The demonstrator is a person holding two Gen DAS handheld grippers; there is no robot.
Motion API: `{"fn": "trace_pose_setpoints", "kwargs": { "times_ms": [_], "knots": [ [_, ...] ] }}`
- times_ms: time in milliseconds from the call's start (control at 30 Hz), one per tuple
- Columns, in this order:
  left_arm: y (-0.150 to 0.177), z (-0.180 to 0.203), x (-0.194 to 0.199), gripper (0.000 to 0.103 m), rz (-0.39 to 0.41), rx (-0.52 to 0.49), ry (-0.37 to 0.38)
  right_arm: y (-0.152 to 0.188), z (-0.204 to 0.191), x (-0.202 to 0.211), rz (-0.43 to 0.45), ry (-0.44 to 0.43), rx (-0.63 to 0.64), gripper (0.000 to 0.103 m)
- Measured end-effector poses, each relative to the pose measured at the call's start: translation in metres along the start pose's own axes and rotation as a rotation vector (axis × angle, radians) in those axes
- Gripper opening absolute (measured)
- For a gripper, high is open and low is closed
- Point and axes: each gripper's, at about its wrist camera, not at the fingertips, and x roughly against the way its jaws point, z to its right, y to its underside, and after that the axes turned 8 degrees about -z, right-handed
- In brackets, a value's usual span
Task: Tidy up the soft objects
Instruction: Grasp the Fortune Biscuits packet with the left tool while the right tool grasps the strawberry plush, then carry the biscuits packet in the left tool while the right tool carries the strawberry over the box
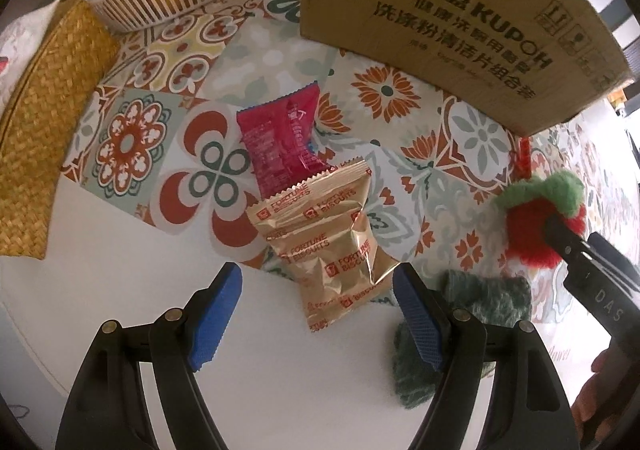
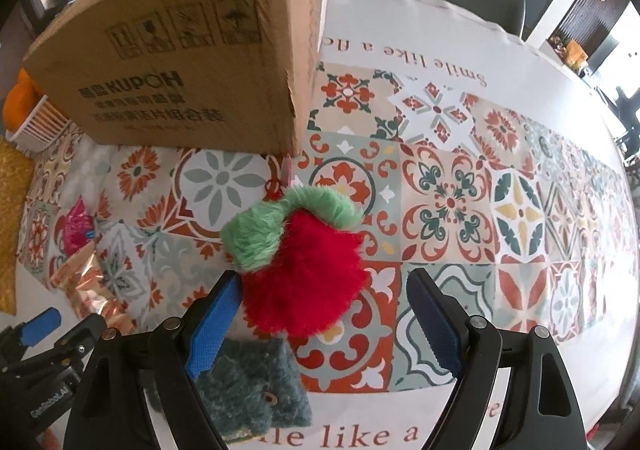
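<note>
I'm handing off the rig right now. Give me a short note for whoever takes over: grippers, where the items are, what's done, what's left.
Left gripper: open, pointing down over the gold biscuit packet, not gripping.
Right gripper: open, straddling the red and green pompom, pads not closed on it.
Items: red snack packet just behind the gold one; dark green felt pouch lies near the pompom; cardboard box stands behind everything.
Done: nothing visibly packed; the box's inside is not visible.
Left: all four items are loose on the tablecloth.
</note>
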Motion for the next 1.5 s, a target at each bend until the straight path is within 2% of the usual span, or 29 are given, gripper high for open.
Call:
{"fn": "trace_pose_setpoints", "kwargs": {
  "times_ms": [167,400,433,567,633,700,733,833,1267,1500],
  "knots": [
    [-0.009,0.001,-0.012,0.076,-0.022,0.021,0.02,-0.007,0.004,-0.016,-0.017,-0.019,-0.013,0.085],
    [-0.02,0.006,-0.03,0.062,-0.048,0.023,0.029,-0.018,0.005,-0.035,-0.031,-0.05,-0.033,0.082],
    [-0.021,0.007,-0.032,0.059,-0.05,0.025,0.033,-0.019,0.004,-0.036,-0.028,-0.055,-0.035,0.08],
    [-0.025,0.006,-0.04,0.056,-0.049,0.022,0.049,-0.025,0.0,-0.041,-0.029,-0.063,-0.028,0.068],
    [-0.027,0.002,-0.042,0.055,-0.039,0.018,0.053,-0.027,-0.002,-0.044,-0.034,-0.067,-0.03,0.056],
    [-0.028,0.001,-0.044,0.053,-0.031,0.008,0.057,-0.029,-0.004,-0.045,-0.038,-0.073,-0.03,0.05],
    [-0.027,-0.001,-0.043,0.049,-0.027,0.005,0.06,-0.026,-0.006,-0.044,-0.036,-0.072,-0.03,0.046],
    [-0.024,-0.006,-0.04,0.048,-0.015,-0.019,0.064,-0.021,-0.011,-0.044,-0.028,-0.072,-0.035,0.04],
    [-0.001,-0.025,-0.037,0.046,0.014,-0.113,0.097,0.023,-0.029,-0.005,0.04,-0.086,-0.008,0.037],
    [0.015,-0.039,-0.014,0.046,0.069,-0.163,0.107,0.04,-0.035,0.031,0.088,-0.097,-0.016,0.037]
  ]
}}
